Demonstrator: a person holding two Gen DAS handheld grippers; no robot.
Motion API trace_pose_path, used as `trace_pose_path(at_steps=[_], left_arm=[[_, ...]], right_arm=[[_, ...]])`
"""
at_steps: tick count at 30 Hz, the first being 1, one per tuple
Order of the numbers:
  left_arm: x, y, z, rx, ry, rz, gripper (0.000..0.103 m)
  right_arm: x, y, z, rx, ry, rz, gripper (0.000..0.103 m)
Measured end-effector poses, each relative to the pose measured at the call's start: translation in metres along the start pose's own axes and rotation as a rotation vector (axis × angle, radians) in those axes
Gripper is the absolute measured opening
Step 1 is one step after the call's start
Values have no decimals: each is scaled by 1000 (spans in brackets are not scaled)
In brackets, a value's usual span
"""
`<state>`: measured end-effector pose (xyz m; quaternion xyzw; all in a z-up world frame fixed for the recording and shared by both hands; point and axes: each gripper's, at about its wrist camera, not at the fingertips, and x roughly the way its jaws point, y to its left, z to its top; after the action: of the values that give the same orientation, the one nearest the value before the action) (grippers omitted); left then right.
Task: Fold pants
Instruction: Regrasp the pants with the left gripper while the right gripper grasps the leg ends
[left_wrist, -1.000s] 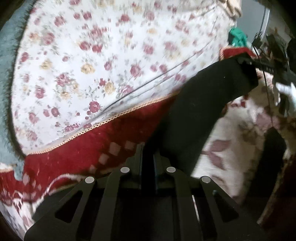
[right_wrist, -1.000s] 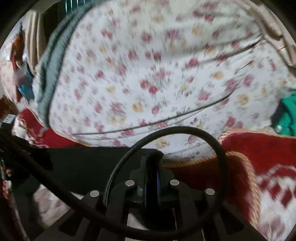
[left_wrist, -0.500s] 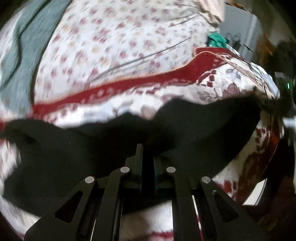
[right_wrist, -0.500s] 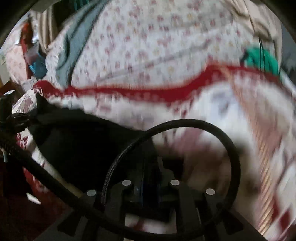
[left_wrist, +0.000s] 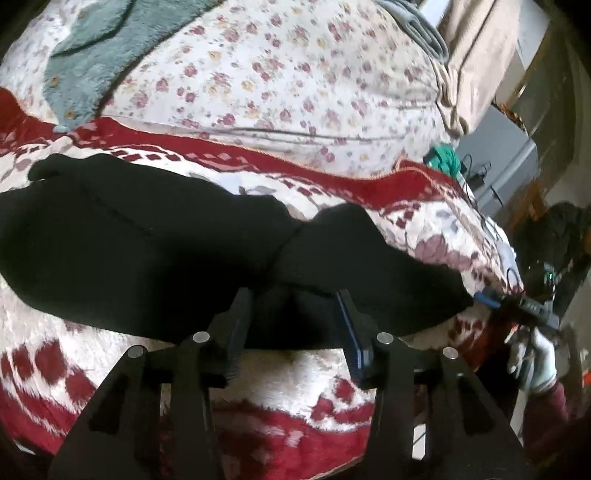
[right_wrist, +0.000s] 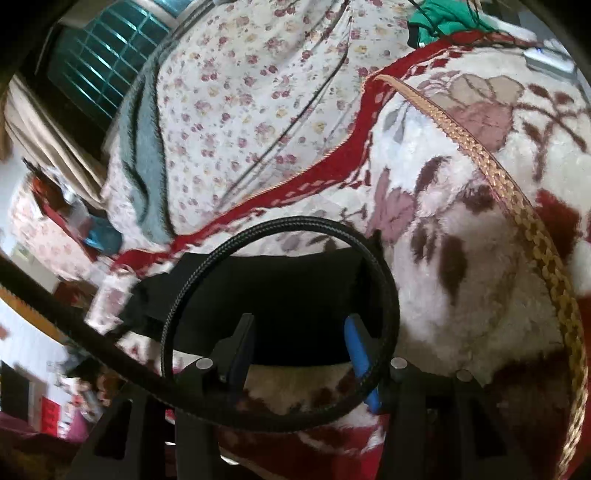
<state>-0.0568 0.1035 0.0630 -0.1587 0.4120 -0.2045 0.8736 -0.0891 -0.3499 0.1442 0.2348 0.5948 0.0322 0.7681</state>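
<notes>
While lying flat on the red-and-white plush blanket, black pants spread across the bed, near edge toward both claws. Left claw noted with jaws opening, roughly half apart, pads clear of the cloth though the pants' near edge sits between the fingertips. Right claw likewise opening, jaws about half apart, black pants directly between and beyond the fingers, not pinched. Braided black cable looped across the right view in front of that claw. In the left view, right claw also seen at the far right end of the pants, carried by a white-gloved hand with a dark red sleeve. Behind the blanket, floral bedsheet covering the rest of the bed, with a grey-green fleece cloth at the far left and a green garment by the far right edge. Gold braided trim running along the blanket's edge in the right view.
</notes>
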Motion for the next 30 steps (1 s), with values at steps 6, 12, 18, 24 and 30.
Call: trace_pose_path(at_steps=[6,12,18,24,30], left_arm=[[15,9,6,-136,-36,32,49],[45,26,14,-262,-64,83,49],[58,12,9,-209,-18,75,21],[38,-6,-3,-135,-51,142,19],[6,22,-9,-238,-78,174,50]], right_arm=[[45,17,11,-141,28,-129,45],[70,10,14,-187,55,-151,6],[33,12,17,-206,-10,-239,3],[28,32,14,-87,-4,107,22],[93,118,-7,-235,134,280,50]])
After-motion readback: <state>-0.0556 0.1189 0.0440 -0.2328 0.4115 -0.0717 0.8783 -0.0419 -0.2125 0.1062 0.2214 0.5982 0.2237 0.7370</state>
